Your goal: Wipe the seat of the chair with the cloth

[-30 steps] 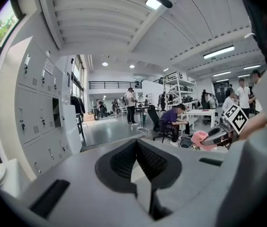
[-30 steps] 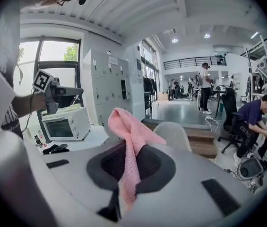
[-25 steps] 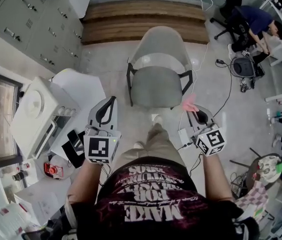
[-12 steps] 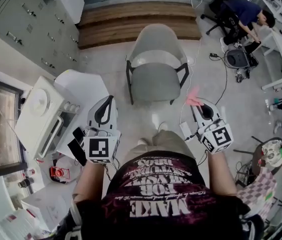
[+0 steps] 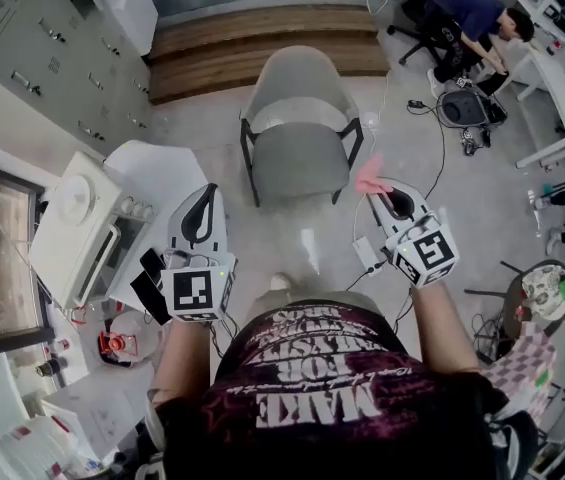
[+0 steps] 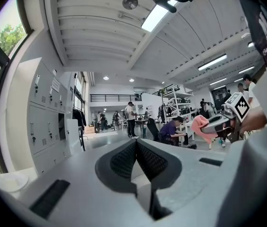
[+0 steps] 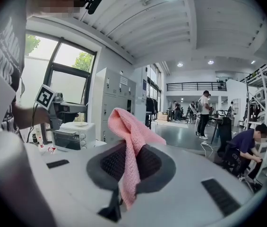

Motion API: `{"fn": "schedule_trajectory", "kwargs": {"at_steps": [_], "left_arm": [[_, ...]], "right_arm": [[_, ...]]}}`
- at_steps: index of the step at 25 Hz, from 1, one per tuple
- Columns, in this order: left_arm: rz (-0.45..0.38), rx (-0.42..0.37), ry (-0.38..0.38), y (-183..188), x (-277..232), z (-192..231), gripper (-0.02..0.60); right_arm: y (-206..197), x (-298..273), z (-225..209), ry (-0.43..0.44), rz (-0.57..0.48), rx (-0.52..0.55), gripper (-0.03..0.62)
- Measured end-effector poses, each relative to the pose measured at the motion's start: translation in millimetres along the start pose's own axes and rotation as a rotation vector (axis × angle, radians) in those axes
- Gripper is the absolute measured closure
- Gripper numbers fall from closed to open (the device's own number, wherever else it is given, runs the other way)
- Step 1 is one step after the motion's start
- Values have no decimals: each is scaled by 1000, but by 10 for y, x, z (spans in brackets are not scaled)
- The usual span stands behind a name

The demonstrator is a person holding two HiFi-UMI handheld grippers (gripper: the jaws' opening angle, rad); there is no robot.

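A grey chair point(image 5: 297, 133) with a black frame stands on the floor ahead of me, its seat point(image 5: 297, 163) bare. My right gripper point(image 5: 374, 182) is shut on a pink cloth point(image 5: 371, 176), held in the air just right of the seat's front corner. In the right gripper view the pink cloth point(image 7: 131, 141) hangs pinched between the jaws. My left gripper point(image 5: 207, 193) is shut with nothing in it, held over the floor left of the chair. The left gripper view shows its closed pads point(image 6: 135, 162) and the right gripper with the cloth point(image 6: 200, 126) far off.
A white table point(image 5: 157, 183) with a white oven point(image 5: 87, 228) stands at the left. Grey lockers point(image 5: 32, 38) line the far left, and a wooden step point(image 5: 262, 38) lies behind the chair. A seated person point(image 5: 467, 18) and cables on the floor point(image 5: 432, 158) are at the right.
I have stepped back a little, so the chair sits slightly farther off. The right gripper with the cloth has risen towards the seat's front right corner. The left gripper holds its pose.
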State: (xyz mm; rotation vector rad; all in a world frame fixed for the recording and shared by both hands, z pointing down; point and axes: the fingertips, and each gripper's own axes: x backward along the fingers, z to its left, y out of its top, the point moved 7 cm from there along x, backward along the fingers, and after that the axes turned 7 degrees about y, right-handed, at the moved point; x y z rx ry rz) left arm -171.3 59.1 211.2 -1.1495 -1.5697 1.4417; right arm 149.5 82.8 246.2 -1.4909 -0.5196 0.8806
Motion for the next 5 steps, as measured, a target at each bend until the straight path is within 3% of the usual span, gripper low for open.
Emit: {"fn": "schedule_trajectory", "kwargs": {"at_steps": [5], "left_arm": [[0, -11, 15, 56, 176, -260, 577]], "right_arm": [[16, 279, 14, 12, -15, 3, 567]]}}
